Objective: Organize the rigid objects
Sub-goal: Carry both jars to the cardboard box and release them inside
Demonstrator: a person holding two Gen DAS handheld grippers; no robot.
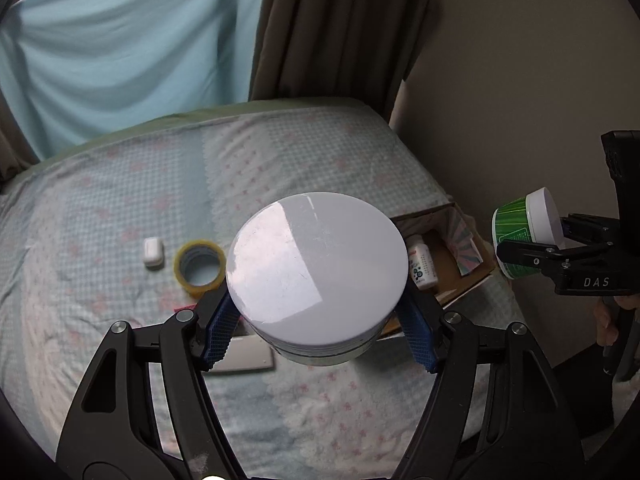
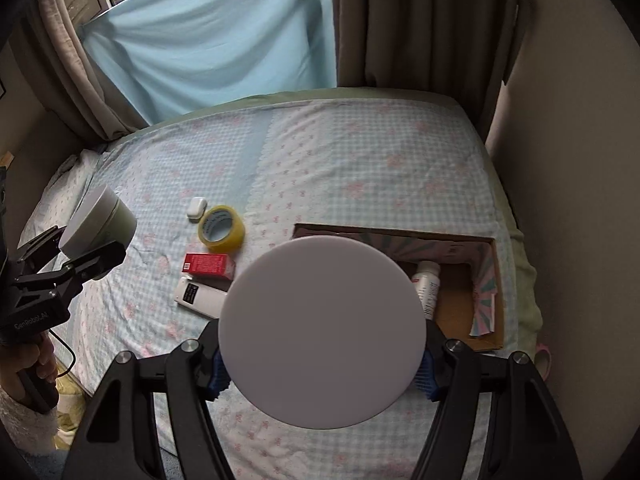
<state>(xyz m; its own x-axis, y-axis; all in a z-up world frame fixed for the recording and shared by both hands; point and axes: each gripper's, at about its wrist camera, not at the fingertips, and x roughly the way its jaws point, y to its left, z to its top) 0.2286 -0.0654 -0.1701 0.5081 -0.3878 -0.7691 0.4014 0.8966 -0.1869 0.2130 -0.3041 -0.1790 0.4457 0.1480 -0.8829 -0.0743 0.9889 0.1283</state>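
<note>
My left gripper (image 1: 320,326) is shut on a round jar with a white lid (image 1: 316,264), held above the bed; the same jar shows in the right wrist view (image 2: 102,222). My right gripper (image 2: 322,372) is shut on a green jar with a white lid (image 2: 322,332), which also shows in the left wrist view (image 1: 524,232) at the right, beyond the bed's edge. A cardboard box (image 2: 460,312) lies on the bed and holds a white bottle (image 2: 428,288). A tape roll (image 2: 221,228), a white earbud case (image 2: 196,208), a red box (image 2: 208,266) and a white remote (image 2: 200,296) lie on the sheet.
The bed (image 2: 360,168) has a pale blue checked sheet. Curtains (image 2: 400,20) and a blue cloth (image 2: 208,40) hang behind it. A wall (image 2: 568,160) runs along the right side. The box (image 1: 460,264) sits at the bed's right edge.
</note>
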